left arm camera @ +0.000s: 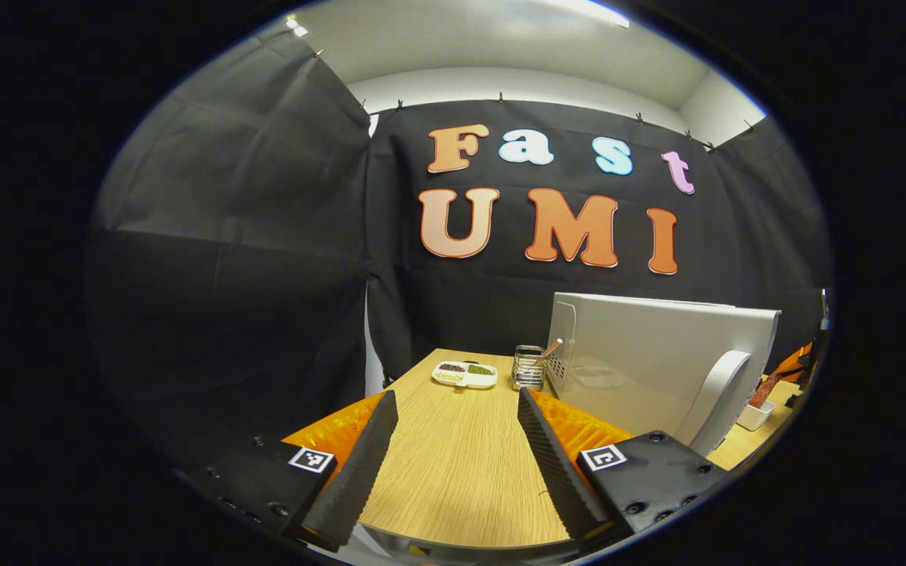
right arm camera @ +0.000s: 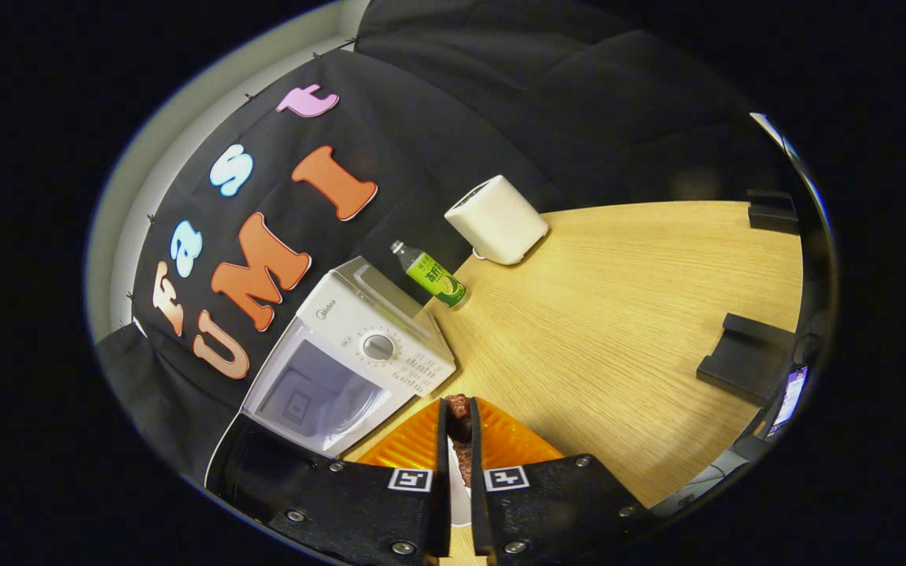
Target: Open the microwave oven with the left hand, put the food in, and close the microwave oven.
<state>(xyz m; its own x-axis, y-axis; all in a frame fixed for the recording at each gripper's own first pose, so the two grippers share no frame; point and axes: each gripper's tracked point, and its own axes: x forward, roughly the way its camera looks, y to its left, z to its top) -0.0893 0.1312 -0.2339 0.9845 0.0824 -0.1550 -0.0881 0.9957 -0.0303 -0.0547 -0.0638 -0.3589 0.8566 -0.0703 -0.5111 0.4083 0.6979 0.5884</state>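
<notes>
The white microwave (right arm camera: 378, 346) stands at the back of the wooden table (right arm camera: 618, 314), its cavity (right arm camera: 315, 393) showing. In the left gripper view its door (left arm camera: 642, 362) stands swung open, with the curved handle (left arm camera: 724, 397) on the near edge. My left gripper (left arm camera: 455, 395) is open and holds nothing, hovering over the table to the left of the door. My right gripper (right arm camera: 458, 402) is shut on a small white dish (right arm camera: 457, 495) of reddish-brown food (right arm camera: 462, 452), in front of the microwave. That dish (left arm camera: 760, 410) also peeks out past the door's handle.
A white divided plate (left arm camera: 465, 373) of grains and a wire holder (left arm camera: 530, 368) with a utensil sit left of the microwave. A green bottle (right arm camera: 433, 275) and a white appliance (right arm camera: 496, 218) stand to its right. Black blocks (right arm camera: 744, 358) lie on the table's far side.
</notes>
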